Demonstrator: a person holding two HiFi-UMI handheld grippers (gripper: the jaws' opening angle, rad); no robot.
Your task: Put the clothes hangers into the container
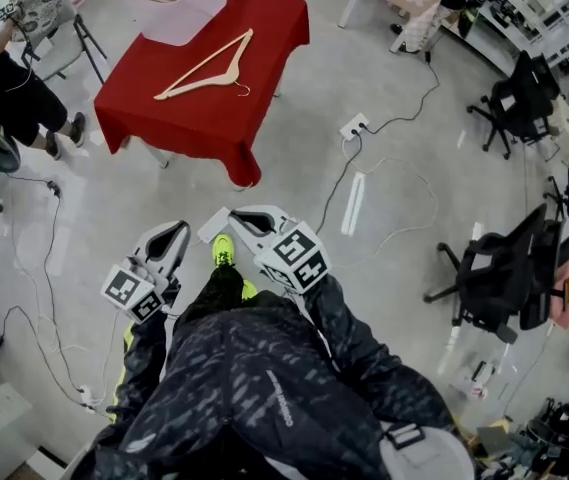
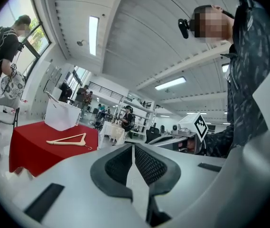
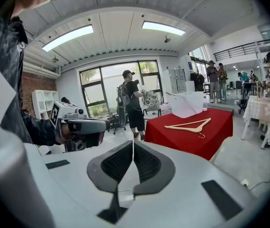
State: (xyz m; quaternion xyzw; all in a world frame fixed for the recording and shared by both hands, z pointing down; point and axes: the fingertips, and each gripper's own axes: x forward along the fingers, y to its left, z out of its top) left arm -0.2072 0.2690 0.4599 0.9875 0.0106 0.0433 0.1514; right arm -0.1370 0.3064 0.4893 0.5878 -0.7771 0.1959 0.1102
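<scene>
Your left gripper (image 1: 174, 233) and right gripper (image 1: 232, 218), closed on nothing, sit well short of the red table (image 1: 219, 123); hanger (image 1: 207, 68) lies mid-table, container (image 1: 186, 10) at its far end; arriving closed risks shoving the hanger off.

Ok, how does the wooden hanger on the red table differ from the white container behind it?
The hanger lies flat near the middle of the red table, while the container stands upright at the table's far end. The hanger is pale wood, a thin open triangle with a small metal hook. The container is a translucent white bin with full walls. Both rest on the red cloth, and the hanger is outside the container.
</scene>
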